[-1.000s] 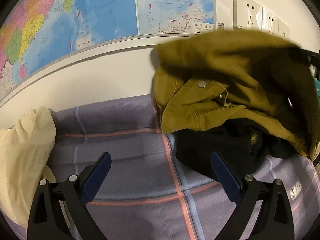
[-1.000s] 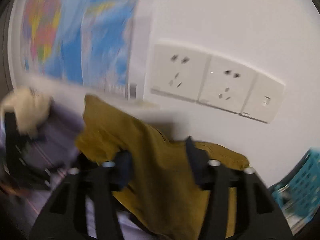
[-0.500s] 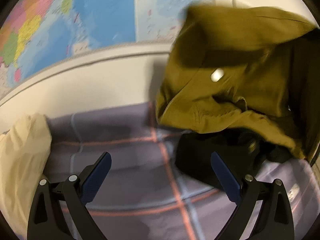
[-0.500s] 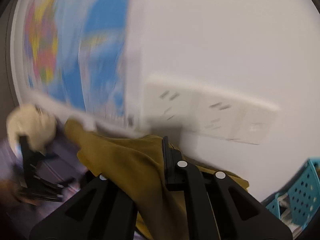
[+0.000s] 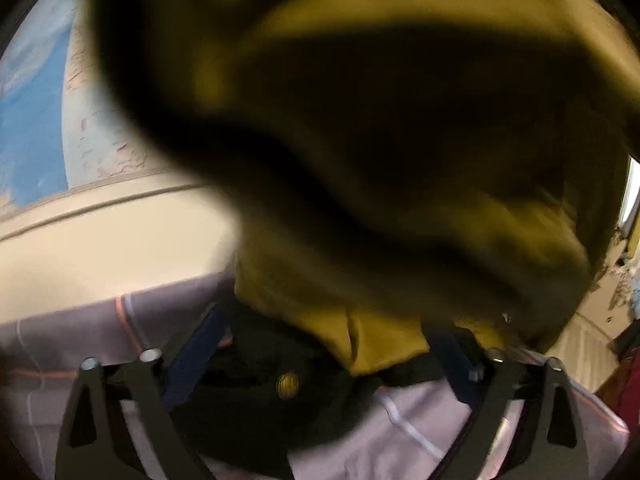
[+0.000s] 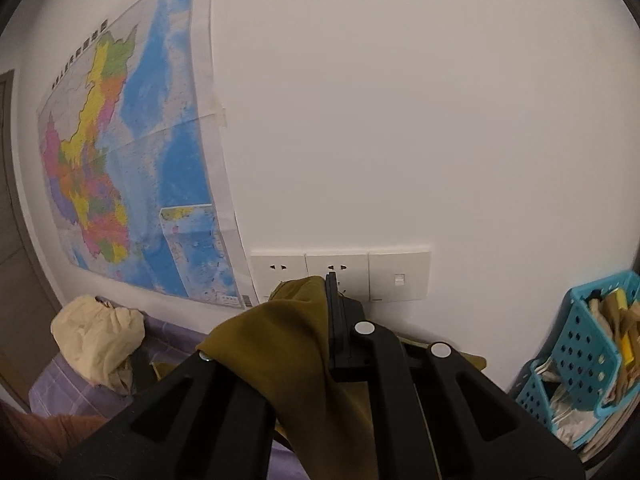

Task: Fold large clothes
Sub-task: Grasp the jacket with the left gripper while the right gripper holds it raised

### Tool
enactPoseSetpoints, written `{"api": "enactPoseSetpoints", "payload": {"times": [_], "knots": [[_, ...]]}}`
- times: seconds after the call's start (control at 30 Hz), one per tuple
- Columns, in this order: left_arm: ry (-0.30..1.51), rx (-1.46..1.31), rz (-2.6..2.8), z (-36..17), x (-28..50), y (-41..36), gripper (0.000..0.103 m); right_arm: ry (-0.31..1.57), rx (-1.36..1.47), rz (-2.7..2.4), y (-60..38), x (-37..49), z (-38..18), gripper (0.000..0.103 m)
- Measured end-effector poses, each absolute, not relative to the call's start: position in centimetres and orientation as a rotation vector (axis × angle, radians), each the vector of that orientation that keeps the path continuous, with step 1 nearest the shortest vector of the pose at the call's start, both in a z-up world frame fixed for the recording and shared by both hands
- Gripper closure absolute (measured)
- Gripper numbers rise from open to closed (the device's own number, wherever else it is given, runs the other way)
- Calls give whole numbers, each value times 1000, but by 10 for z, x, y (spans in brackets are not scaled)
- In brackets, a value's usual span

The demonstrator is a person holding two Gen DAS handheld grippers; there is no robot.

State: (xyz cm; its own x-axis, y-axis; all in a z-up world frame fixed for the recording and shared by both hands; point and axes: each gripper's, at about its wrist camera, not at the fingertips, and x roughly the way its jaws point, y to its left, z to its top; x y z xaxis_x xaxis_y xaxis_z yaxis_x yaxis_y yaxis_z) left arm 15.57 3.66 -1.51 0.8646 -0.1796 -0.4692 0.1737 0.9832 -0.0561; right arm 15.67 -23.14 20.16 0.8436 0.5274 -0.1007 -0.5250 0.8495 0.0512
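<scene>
Right gripper (image 6: 326, 300) raised high, pointed at the white wall (image 6: 420, 100); fingers pressed together on a fold of the mustard jacket (image 6: 288, 344), which drapes over the left finger and hangs toward 6 o'clock. Only the right finger's edge shows; the left is buried in cloth.

Left gripper (image 5: 324, 356) low over the purple plaid bedsheet (image 5: 408, 436), fingers spread wide, nothing between them. A black garment (image 5: 256, 396) with a brass button lies on the sheet between the fingers.

In the left wrist view the mustard jacket (image 5: 360, 160) hangs close to the lens, blurred, filling the frame from 10 through 4 o'clock; its shape cannot be read there. Map (image 5: 36, 120) visible only at 9 o'clock.

Right wrist view: map (image 6: 132, 168) at 9 o'clock, wall sockets (image 6: 340, 268) just behind the gripper tip, cream cloth bundle (image 6: 96, 336) at 8 o'clock on the sheet, blue basket (image 6: 584, 356) at 4 o'clock, crowding that side.
</scene>
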Motion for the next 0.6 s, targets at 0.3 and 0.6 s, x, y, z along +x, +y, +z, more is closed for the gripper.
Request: {"api": "enactPoseSetpoints", "payload": {"times": [0.3, 0.6], "knots": [[390, -128, -225, 57, 173, 57, 100, 15, 49, 483, -280, 86, 231, 101], [45, -125, -341, 204, 74, 75, 101, -276, 32, 459, -323, -87, 298, 101]]}}
